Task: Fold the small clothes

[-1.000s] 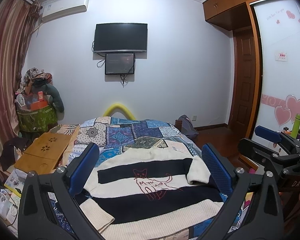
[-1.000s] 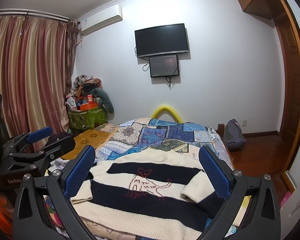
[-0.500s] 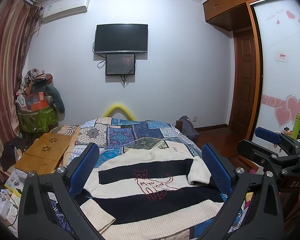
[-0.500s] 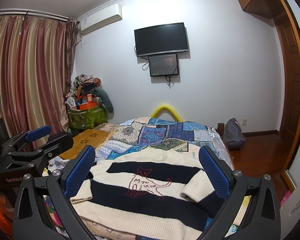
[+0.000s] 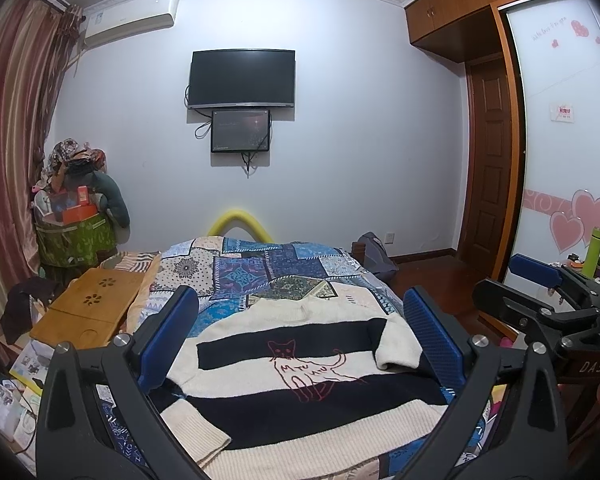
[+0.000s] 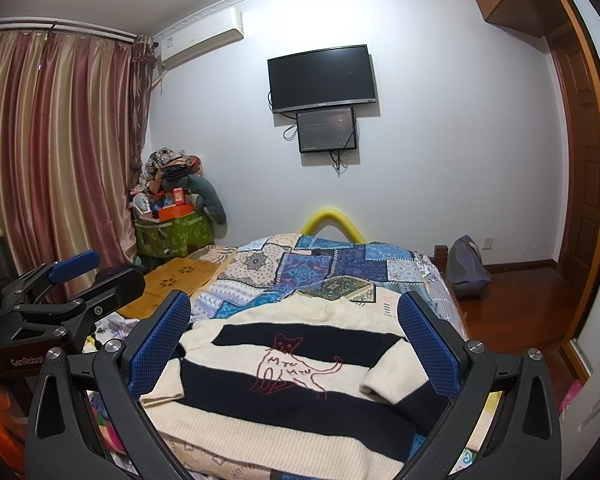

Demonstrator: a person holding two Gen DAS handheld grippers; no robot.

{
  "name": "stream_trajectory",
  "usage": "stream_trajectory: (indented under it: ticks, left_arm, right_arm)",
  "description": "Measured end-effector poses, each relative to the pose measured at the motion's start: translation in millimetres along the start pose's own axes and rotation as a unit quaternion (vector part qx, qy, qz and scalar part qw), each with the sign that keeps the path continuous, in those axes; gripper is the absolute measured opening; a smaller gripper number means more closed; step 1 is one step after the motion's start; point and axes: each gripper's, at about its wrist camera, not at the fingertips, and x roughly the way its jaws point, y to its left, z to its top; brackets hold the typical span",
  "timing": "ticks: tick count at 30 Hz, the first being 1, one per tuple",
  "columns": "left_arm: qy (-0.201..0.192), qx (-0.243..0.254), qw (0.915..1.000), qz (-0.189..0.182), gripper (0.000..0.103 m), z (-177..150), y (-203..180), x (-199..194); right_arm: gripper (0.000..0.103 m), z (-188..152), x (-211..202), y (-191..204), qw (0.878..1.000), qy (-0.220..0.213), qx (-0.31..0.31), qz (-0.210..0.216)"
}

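1. Sweater (image 5: pixel 300 376): cream and navy stripes, lying flat on the bed (image 5: pixel 260 268) over a patchwork quilt; both sleeves folded in across the body. Red outline cat on the chest, lettered "MTU UTU" as far as the right wrist view lets it be read.
2. Left gripper (image 5: pixel 300 344): blue-padded fingers (image 5: pixel 168 340) spread wide apart, holding nothing, above the sweater's near edge. Its body in the right wrist view reads "GenRobot", last letters cut off.
3. Right gripper (image 6: pixel 296 344): fingers (image 6: pixel 428 348) likewise spread wide and empty, above the sweater. Its body in the left wrist view reads "DAS".
4. Green fabric bin (image 6: pixel 172 236), corner by the curtain: heaped with clothes and orange boxes; contents hard to tell apart.
5. Wardrobe door (image 5: pixel 560 120): pink hearts, small red-and-white label, faint script at top; none legible.
6. Wall screens (image 6: pixel 322 78): brand marks too small to read.
7. Hem of sweater partly hidden behind gripper frames.
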Motion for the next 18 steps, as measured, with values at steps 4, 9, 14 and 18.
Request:
stream_trajectory:
  ticks: [4, 9, 14, 18]
  left_arm:
    - [0.0, 0.0, 1.0, 0.0, 0.103, 0.2, 0.0, -0.5]
    - [0.0, 0.0, 1.0, 0.0, 0.103, -0.2, -0.1, -0.3]
    - [0.002, -0.001, 1.0, -0.001, 0.103, -0.4, 1.1, 1.4]
    - [0.003, -0.001, 1.0, 0.0, 0.103, -1.8, 1.5, 2.6]
  right_arm:
    - [0.103, 0.0, -0.2, 0.3, 1.0, 0.0, 0.0, 0.0]
    - [0.103, -0.9, 0.2, -0.2, 1.0, 0.0, 0.001, 0.001]
    - [0.103, -2.0, 0.6, -0.9, 1.0, 0.002, 0.0, 0.0]
    - [0.103, -5.2, 2.9, -3.5, 1.0, 0.006, -0.001, -0.001]
